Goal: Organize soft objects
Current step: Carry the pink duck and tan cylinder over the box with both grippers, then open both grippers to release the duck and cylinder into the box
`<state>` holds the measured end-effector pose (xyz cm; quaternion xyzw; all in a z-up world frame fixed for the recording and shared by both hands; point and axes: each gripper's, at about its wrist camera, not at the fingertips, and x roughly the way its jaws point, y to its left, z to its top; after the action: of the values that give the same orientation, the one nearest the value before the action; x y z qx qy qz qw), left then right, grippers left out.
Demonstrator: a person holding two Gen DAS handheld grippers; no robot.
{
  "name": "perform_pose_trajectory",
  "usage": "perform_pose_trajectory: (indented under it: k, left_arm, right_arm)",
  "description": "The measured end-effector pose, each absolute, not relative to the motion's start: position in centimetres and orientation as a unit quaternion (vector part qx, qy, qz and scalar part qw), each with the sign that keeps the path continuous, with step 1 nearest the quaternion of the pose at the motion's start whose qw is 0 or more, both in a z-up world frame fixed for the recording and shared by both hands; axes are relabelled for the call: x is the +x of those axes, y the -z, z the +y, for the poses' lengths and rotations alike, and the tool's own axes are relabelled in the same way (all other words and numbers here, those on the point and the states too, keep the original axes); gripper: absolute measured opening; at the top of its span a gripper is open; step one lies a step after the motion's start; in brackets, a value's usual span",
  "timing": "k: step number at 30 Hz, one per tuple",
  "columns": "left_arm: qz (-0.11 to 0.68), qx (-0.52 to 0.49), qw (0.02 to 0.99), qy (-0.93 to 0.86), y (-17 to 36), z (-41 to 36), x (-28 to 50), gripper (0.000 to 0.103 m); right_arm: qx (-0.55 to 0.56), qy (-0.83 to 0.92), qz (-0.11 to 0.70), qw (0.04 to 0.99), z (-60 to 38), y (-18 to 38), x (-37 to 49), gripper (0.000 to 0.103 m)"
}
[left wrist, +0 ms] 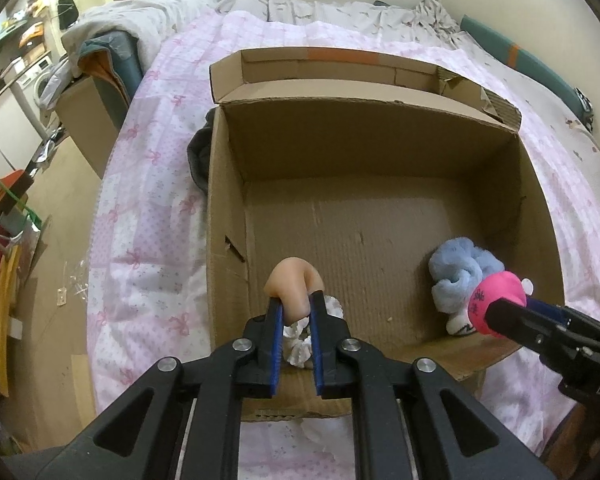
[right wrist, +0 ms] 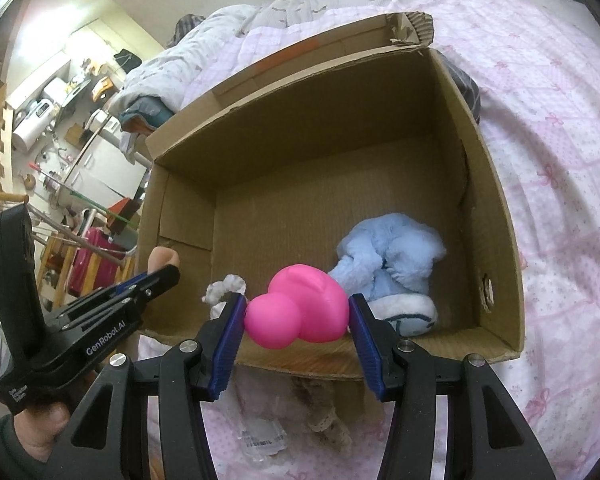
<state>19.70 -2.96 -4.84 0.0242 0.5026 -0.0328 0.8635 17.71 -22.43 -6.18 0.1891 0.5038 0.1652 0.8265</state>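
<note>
An open cardboard box stands on the bed. A light blue plush toy lies in its near right corner. My left gripper is shut on a peach soft toy with a white frilly part hanging below, held over the box's near left side. It also shows in the right wrist view. My right gripper is shut on a pink rubbery toy above the box's near edge.
The bed has a pink patterned cover. A dark cloth lies against the box's left wall. A rumpled white duvet lies at the bed's far end. Clear plastic wrapping lies in front of the box. Cluttered furniture stands left.
</note>
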Motion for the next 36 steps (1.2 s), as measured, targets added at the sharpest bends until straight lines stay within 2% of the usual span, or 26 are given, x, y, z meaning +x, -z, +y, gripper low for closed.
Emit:
perform_pose_trajectory:
  k: [2,4,5,8,11,20,22,24,28,36]
  left_arm:
    - [0.504,0.023,0.862,0.034,4.8,-3.1,19.8,0.021]
    - [0.508,0.02,0.861,0.036,4.8,-3.2,19.8,0.041]
    - [0.508,0.019,0.86,0.037,4.8,-3.3,19.8,0.047]
    - [0.502,0.021,0.864,0.04,4.6,-3.5,19.7,0.05]
    - [0.499,0.026,0.866,0.039,4.4,-3.8,19.6,0.057]
    - [0.491,0.013,0.87,0.038,3.9,-3.6,19.6,0.059]
    - [0.485,0.016,0.873,0.038,3.7,-3.7,19.5,0.059]
    - [0.48,0.02,0.876,0.038,3.5,-3.8,19.4,0.059]
    - [0.474,0.021,0.879,0.037,3.2,-3.7,19.3,0.06]
    - [0.471,0.012,0.881,0.036,2.9,-3.1,19.0,0.06]
  right_arm:
    - [0.192,-0.163,0.501,0.828,-22.6,6.1,17.7,0.055]
    - [0.195,-0.159,0.5,0.829,-22.7,6.1,17.8,0.055]
    - [0.197,-0.157,0.5,0.829,-22.8,6.1,17.8,0.055]
    - [0.203,-0.151,0.5,0.829,-23.2,6.1,17.8,0.055]
    - [0.207,-0.148,0.497,0.83,-23.5,6.1,17.8,0.055]
    - [0.212,-0.144,0.497,0.829,-23.9,6.1,17.7,0.056]
    - [0.216,-0.142,0.496,0.829,-24.0,6.1,17.7,0.067]
    - [0.221,-0.143,0.489,0.832,-24.0,5.8,17.7,0.07]
    - [0.214,-0.15,0.467,0.845,-23.8,4.9,17.3,0.082]
    - [0.213,-0.142,0.463,0.849,-24.2,4.6,17.1,0.085]
